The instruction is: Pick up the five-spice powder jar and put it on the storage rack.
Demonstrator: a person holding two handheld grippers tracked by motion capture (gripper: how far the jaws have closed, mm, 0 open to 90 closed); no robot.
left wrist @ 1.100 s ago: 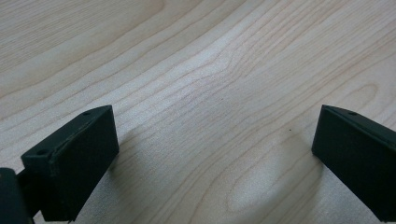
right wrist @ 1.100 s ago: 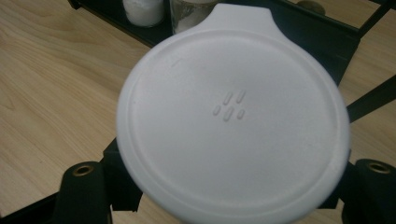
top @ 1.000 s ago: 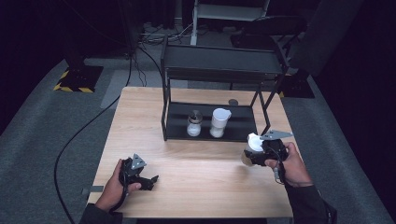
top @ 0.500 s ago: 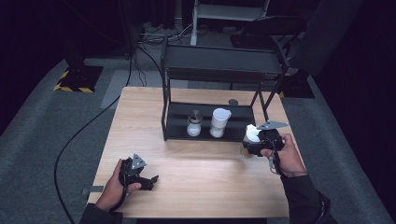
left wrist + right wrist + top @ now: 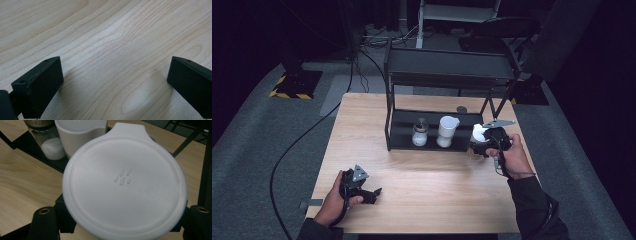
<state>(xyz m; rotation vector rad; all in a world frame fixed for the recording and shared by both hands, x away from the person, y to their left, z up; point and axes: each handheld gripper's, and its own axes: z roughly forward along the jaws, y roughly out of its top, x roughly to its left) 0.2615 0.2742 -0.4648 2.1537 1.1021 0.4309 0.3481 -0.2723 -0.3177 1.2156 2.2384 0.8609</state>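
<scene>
Right tongs (image 5: 479,141) clamp a white lid (image 5: 124,181), held above the table (image 5: 362,130) just off the right end of the black rack (image 5: 447,75). On the rack's lower shelf stand a white jar (image 5: 446,131) and, to its left, a glass shaker (image 5: 419,132). Left tongs (image 5: 113,82) released, nothing between them, resting low on the table near its front left.

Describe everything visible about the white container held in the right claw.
The white container looks like matte plastic, with a round lidded top, a raised rim, a small spout lip at one edge and five small oblong dimples near its centre. The right claw is shut on it, holding it above the table just right of the black shelf, with its top facing that claw's camera.
</scene>
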